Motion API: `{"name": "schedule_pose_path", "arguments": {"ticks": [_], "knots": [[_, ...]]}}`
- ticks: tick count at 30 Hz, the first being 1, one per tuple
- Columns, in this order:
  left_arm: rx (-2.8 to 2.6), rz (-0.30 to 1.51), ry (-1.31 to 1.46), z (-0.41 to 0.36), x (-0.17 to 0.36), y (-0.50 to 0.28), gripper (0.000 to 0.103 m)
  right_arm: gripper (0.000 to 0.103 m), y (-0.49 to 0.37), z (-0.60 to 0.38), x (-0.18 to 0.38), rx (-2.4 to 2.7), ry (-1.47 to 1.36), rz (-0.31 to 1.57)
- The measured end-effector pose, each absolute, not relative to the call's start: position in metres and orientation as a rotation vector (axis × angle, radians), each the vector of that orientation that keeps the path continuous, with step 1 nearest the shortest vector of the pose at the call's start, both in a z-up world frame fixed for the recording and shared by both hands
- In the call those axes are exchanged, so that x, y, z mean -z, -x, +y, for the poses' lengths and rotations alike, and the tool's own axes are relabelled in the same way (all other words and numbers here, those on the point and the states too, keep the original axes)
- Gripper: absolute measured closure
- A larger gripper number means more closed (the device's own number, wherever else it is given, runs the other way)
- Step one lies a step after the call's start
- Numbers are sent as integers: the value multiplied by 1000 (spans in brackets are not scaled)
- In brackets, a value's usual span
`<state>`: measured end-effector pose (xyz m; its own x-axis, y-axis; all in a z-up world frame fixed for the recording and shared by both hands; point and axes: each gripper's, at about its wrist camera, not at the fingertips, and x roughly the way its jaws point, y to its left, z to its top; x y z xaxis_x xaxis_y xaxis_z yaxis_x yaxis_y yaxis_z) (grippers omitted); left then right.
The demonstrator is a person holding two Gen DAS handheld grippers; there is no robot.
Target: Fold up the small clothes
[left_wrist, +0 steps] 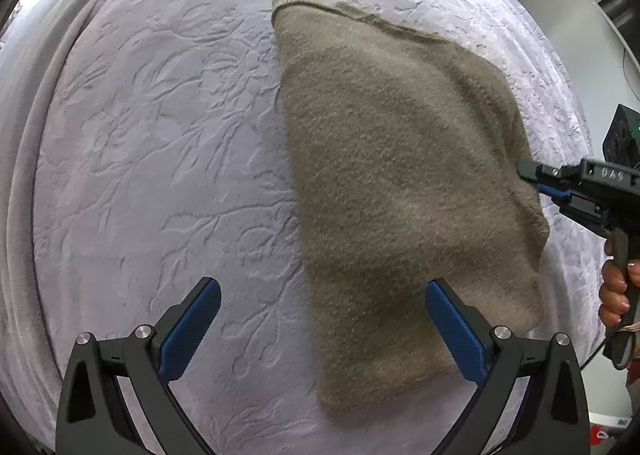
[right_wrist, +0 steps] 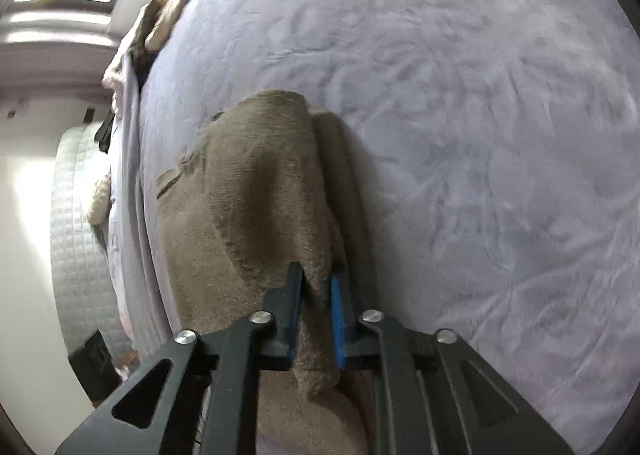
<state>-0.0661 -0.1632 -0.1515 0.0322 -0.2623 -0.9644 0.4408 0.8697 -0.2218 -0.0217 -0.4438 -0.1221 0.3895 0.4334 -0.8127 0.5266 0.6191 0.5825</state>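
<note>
We see one tan sweater (left_wrist: 400,183) on one bedspread (left_wrist: 160,135); our right gripper (right_wrist: 316,287) pinches its edge, our left gripper (left_wrist: 320,315) gapes wide, empty.

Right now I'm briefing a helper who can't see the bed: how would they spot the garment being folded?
Start with the pale lavender embossed bedspread covering the bed. On it lies one fuzzy tan knit sweater, its edge pinched by the right tool. It is the only brown, woolly item on that smooth spread.
</note>
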Motion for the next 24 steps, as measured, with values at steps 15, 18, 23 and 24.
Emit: {"name": "schedule_pose_path", "arguments": {"ticks": [15,18,23,24], "knots": [[584,1486,-92,-182,164,55,1,41,39,-468,129,18,-1034,1196],[668,1543,15,-186,169,46,1,41,37,-472,131,-20,-1049,1182],[779,1584,53,-202,182,41,1,41,25,-474,149,-119,-1085,1200],[791,1580,48,-205,183,42,1,41,22,-474,154,-132,-1082,1211]]}}
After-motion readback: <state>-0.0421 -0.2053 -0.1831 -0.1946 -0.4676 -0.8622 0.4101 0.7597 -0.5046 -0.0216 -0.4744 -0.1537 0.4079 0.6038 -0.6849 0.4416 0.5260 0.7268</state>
